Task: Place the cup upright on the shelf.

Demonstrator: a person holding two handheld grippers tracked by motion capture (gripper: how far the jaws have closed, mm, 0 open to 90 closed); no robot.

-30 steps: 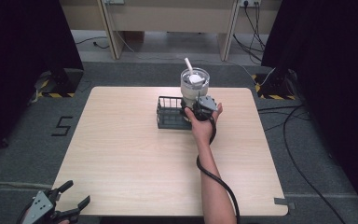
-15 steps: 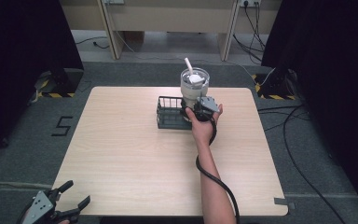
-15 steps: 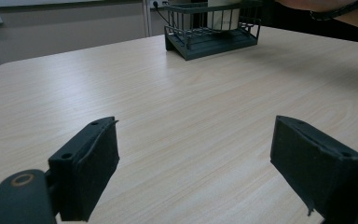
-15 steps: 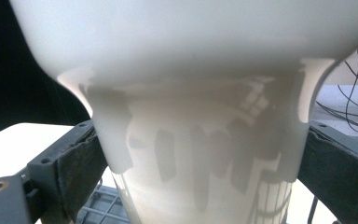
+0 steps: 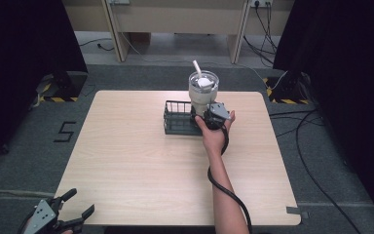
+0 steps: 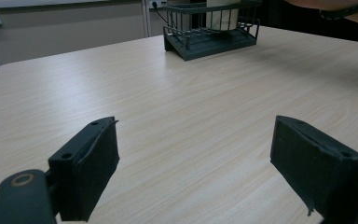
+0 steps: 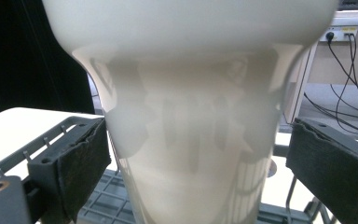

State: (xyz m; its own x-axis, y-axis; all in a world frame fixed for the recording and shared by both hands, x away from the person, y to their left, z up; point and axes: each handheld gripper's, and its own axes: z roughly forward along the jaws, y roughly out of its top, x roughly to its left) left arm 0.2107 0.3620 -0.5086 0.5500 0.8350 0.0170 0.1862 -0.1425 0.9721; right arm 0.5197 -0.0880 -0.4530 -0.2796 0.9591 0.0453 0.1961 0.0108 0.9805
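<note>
Standing in the rack [image 5: 177,118], the cup [image 7: 191,140] no longer needs my grip — my right gripper [image 7: 191,177] has just been opening, pads clear on both sides; left gripper [image 6: 209,172] waits apart, empty.

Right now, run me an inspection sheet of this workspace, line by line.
Surface: pale wood table, bare apart from the rack.
Job's things: white cup with a straw standing in the dark wire rack.
Clutter: nothing seen.
Grippers: right claw open around the cup, jaws just opened, pads apart from its wall; left claw open, nothing between the jaws, at the table's near left corner.
Cables: black cable trails along the right forearm; more on the floor at right.
Surroundings: grey carpet, black curtains, wooden desk behind.
</note>
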